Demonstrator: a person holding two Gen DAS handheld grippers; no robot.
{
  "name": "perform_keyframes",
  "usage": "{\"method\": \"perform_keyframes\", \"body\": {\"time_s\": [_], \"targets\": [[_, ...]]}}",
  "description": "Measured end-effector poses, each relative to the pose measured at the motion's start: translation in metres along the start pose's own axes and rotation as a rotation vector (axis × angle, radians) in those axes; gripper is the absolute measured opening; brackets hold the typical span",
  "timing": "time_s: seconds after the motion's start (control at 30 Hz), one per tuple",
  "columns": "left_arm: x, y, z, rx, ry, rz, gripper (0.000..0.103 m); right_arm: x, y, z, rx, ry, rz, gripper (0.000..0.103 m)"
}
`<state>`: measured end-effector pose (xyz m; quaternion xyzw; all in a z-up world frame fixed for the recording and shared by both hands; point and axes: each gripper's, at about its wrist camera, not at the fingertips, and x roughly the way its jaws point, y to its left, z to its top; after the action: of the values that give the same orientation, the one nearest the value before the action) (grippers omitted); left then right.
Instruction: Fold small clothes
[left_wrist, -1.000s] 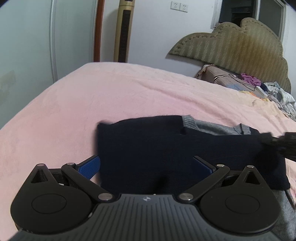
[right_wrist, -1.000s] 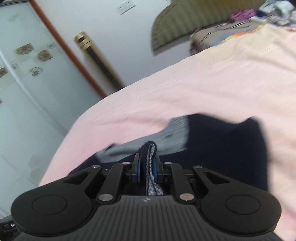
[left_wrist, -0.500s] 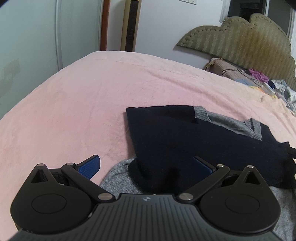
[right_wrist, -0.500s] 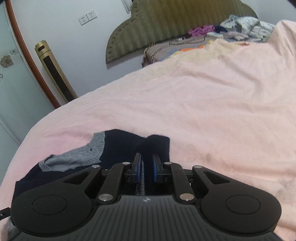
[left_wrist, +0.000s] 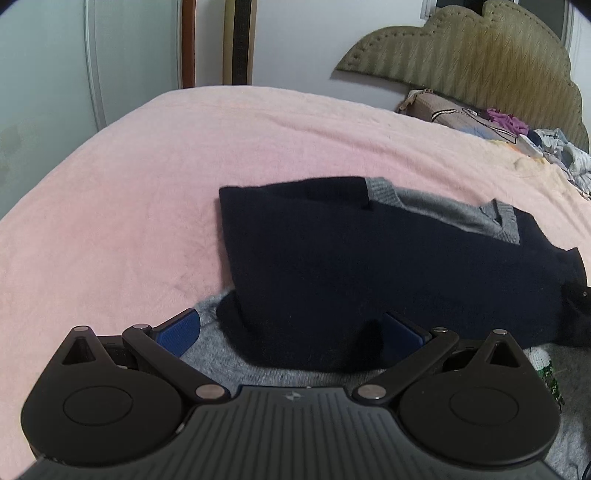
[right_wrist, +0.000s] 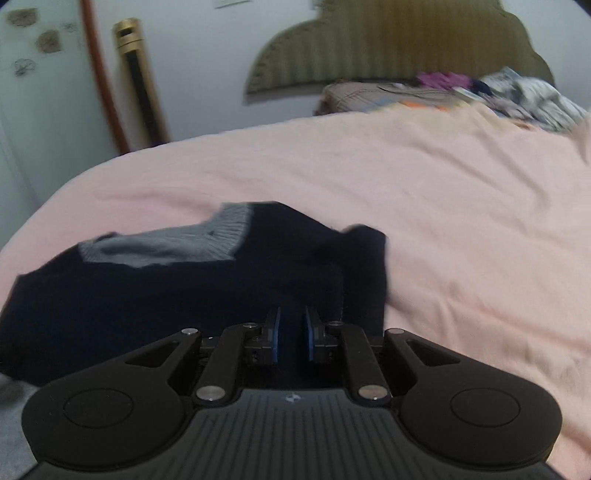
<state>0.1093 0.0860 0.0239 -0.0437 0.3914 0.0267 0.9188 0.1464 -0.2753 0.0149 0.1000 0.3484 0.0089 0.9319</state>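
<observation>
Navy sweater (left_wrist: 369, 266) under wide-spread left tool (left_wrist: 291, 328).

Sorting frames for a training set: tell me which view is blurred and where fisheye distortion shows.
Left wrist view: sharp; the knit of the navy sweater with grey collar reads clearly, though the pink fleece blanket's far edge bows from the fisheye lens. Right wrist view: motion-smeared; the olive scalloped headboard and the heap of mixed clothes are streaked, and only the right gripper stays crisp.

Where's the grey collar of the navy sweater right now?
In the left wrist view the grey collar sits at the far right edge of the folded navy sweater, toward the headboard, on the pink blanket.
</observation>
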Motion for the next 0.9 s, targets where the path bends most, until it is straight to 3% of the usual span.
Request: {"method": "perform_keyframes", "body": {"time_s": [0.07,0.17,0.27,0.5,0.7,0.8,0.83,0.9], "targets": [[-0.001,0.001,-0.001,0.002,0.001,-0.003,0.103,-0.009,-0.001,0.0,0.021,-0.012,0.019,0.013],[-0.001,0.0,-0.003,0.005,-0.002,0.004,0.103,-0.02,0.012,-0.006,-0.056,-0.05,-0.002,0.02],[-0.001,0.0,-0.004,0.006,0.001,0.003,0.103,-0.012,0.013,-0.012,-0.069,-0.007,-0.034,0.023],[0.001,-0.001,-0.008,0.03,0.001,0.016,0.103,-0.035,0.034,-0.027,-0.138,-0.057,-0.046,0.029],[0.004,-0.004,-0.013,0.047,-0.002,0.029,0.103,-0.037,0.042,-0.047,-0.165,-0.003,-0.02,0.031],[0.005,-0.005,-0.015,0.055,-0.011,0.034,0.103,-0.035,0.042,-0.054,-0.158,-0.005,-0.013,0.054],[0.006,-0.005,-0.016,0.056,-0.015,0.035,0.103,-0.035,0.043,-0.056,-0.156,-0.009,-0.01,0.068],[0.006,-0.006,-0.018,0.059,-0.024,0.037,0.103,-0.035,0.045,-0.06,-0.16,-0.015,-0.004,0.073]]}}
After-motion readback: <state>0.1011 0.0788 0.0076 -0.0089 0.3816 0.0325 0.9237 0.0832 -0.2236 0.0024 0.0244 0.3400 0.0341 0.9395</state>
